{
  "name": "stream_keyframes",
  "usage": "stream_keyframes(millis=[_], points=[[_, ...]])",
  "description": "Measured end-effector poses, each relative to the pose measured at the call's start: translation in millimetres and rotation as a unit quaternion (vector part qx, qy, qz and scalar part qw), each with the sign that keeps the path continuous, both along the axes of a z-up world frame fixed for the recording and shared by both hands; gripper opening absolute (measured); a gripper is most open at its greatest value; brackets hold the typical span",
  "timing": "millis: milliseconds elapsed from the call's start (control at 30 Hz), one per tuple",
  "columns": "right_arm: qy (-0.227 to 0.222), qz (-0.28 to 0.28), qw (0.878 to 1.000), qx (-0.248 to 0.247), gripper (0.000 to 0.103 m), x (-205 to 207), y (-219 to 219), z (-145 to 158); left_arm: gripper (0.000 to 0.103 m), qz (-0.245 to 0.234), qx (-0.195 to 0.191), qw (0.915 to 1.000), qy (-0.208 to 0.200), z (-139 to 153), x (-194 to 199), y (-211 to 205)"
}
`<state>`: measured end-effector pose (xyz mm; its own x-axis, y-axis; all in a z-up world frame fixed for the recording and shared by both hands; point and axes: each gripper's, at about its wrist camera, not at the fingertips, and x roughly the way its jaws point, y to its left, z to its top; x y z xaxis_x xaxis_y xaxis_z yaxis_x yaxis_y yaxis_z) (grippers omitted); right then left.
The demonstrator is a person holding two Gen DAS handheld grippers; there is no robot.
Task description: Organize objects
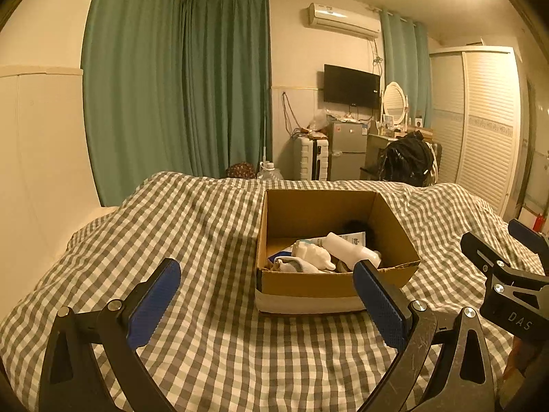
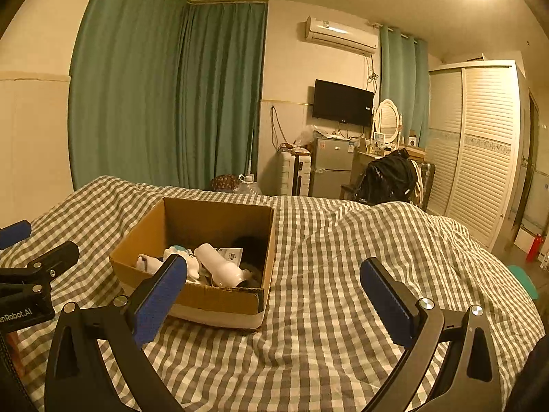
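Left gripper (image 1: 266, 292): held low over the checked bedspread (image 1: 212, 343), fingers spread wide, gripping nothing.
Right gripper (image 2: 271, 292): level beside it, likewise spread and unladen.
Cardboard box (image 2: 219, 297): open-topped, on the bed ahead.
White bottle (image 1: 351, 249): lying inside, long axis slanting, cap toward the near-right corner.
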<state>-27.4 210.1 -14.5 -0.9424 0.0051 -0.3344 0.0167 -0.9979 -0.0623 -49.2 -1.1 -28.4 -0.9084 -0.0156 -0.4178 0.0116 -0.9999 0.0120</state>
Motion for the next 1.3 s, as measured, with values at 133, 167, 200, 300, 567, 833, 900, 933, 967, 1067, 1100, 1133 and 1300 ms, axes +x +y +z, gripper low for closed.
stream_keyframes(millis=[133, 167, 200, 300, 567, 833, 900, 933, 967, 1067, 1100, 1133, 1300], points=[[-0.005, -0.003, 1.0, -0.004, 0.101, -2.0, 0.1, -2.3, 0.103, -0.001, -0.003, 1.0, -0.002, -1.0, -1.6, 1.4], [-0.005, -0.003, 1.0, -0.004, 0.101, -2.3, 0.2, -2.8, 0.103, -0.002, -0.003, 1.0, -0.003, -1.1, -1.6, 1.7], [-0.006, -0.003, 1.0, -0.005, 0.101, -2.3, 0.4, -2.7, 0.103, -0.002, -0.003, 1.0, -0.003, -1.1, -1.6, 1.7], [-0.009, -0.004, 1.0, -0.004, 0.101, -3.2, -0.8, -4.0, 0.103, -0.002, -0.002, 1.0, -0.004, -1.4, -2.1, 2.2], [-0.01, -0.004, 1.0, 0.001, 0.101, -4.2, -4.0, -4.6, 0.103, -0.003, -0.002, 1.0, -0.006, -3.3, -3.5, 3.2], [-0.015, -0.002, 1.0, 0.004, 0.101, -5.8, -6.0, -7.5, 0.103, -0.006, 0.001, 0.9999, -0.011, -5.2, -3.8, 5.2], [-0.015, -0.002, 1.0, 0.004, 0.101, -5.8, -6.3, -7.6, 0.103, -0.007, 0.002, 0.9999, -0.011, -5.4, -3.7, 5.3], [-0.015, -0.002, 1.0, 0.003, 0.101, -5.8, -6.4, -7.6, 0.103, -0.006, 0.001, 0.9999, -0.011, -5.5, -3.5, 5.5], [-0.016, -0.002, 1.0, 0.003, 0.101, -5.9, -6.4, -7.6, 0.103, -0.006, 0.001, 0.9999, -0.011, -5.1, -3.8, 5.1], [-0.017, -0.002, 1.0, 0.003, 0.101, -6.1, -6.9, -8.4, 0.103, -0.004, -0.002, 0.9999, -0.01, -5.8, -3.5, 6.1], [-0.017, -0.002, 1.0, 0.003, 0.101, -6.0, -7.3, -8.8, 0.103, -0.003, -0.002, 0.9999, -0.01, -5.6, -3.1, 5.9], [-0.017, -0.002, 1.0, 0.003, 0.101, -6.1, -7.1, -8.7, 0.103, -0.004, -0.002, 0.9999, -0.01, -5.7, -3.2, 5.9], [-0.018, 0.0, 1.0, 0.006, 0.101, -5.8, -8.8, -9.7, 0.103, -0.003, -0.003, 0.9999, -0.01, -5.7, -2.8, 6.4]])
